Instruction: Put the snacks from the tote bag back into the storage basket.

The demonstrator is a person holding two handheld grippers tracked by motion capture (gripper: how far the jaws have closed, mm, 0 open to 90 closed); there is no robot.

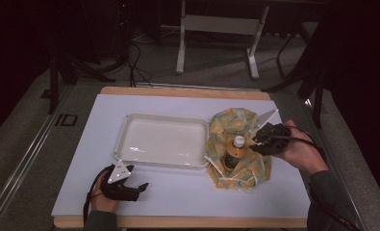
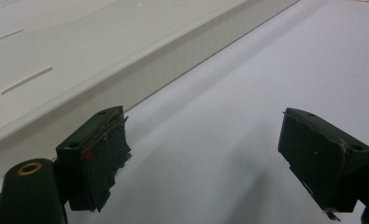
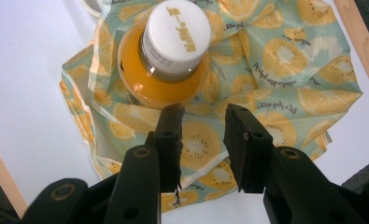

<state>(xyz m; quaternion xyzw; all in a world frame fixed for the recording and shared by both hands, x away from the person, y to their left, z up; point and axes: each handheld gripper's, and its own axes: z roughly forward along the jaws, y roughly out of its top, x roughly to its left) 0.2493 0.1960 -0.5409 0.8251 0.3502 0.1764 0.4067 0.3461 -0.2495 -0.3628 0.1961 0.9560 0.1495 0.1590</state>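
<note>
An orange drink bottle [image 1: 234,150] with a white cap stands upright inside a fruit-print bag [image 1: 235,122] at the right of the table. In the right gripper view the bottle [image 3: 170,70] sits just beyond my right gripper [image 3: 203,119], whose jaws stand a little apart over the bag's fabric [image 3: 285,60] with nothing pinched between them. From above, the right gripper [image 1: 256,140] is against the bottle's right side. My left gripper [image 1: 139,187] rests open near the table's front left, just in front of a white tray [image 1: 163,117]. Its jaws [image 2: 203,149] are wide apart over bare table.
The white tray's wall [image 2: 173,65] runs close along the left gripper. The table's white mat [image 1: 187,192] has a wooden edge [image 1: 187,222] at the front. A pale frame's legs [image 1: 180,53] stand on the floor behind the table.
</note>
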